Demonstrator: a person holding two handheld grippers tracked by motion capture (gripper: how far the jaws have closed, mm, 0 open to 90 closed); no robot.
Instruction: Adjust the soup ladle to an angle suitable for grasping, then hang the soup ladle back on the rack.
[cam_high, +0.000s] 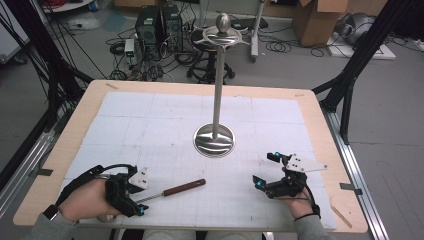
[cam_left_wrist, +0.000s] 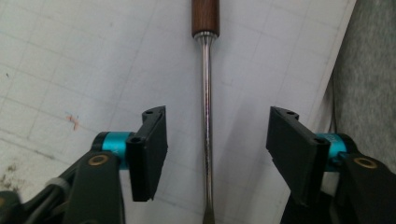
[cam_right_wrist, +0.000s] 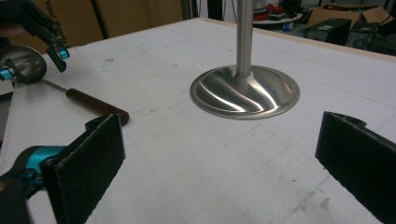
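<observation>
— Where the high view is taken first, what is counted on the worktop (cam_high: 70, 135)?

— One white gridded sheet (cam_high: 150, 120) is spread over it. One steel stand (cam_high: 215, 137) is set near the middle, a round base with one upright pole. One ladle (cam_high: 170, 190) with a brown wooden handle is laid flat toward the near edge, left of centre. Two grippers are held at the near edge: the left gripper (cam_high: 137, 202) at the ladle's metal shaft, the right gripper (cam_high: 265, 170) well apart to the right, nothing between its fingers.

— And in the left gripper view?

— One metal shaft of the ladle (cam_left_wrist: 206, 130) is seen running straight up between the two black fingers (cam_left_wrist: 149, 154), with the wooden grip at the top. The fingers are spread, a gap left on each side of the shaft; it is not touched.

— The right gripper view?

— Two fingers (cam_right_wrist: 88, 163) are seen wide apart, released, with bare sheet between them. One stand base (cam_right_wrist: 245, 91) is placed ahead, the pole rising from it. One ladle (cam_right_wrist: 93, 105) is laid to the left, its shiny bowl at the far-left edge, where the left gripper (cam_right_wrist: 32, 51) is seen over it.
</observation>
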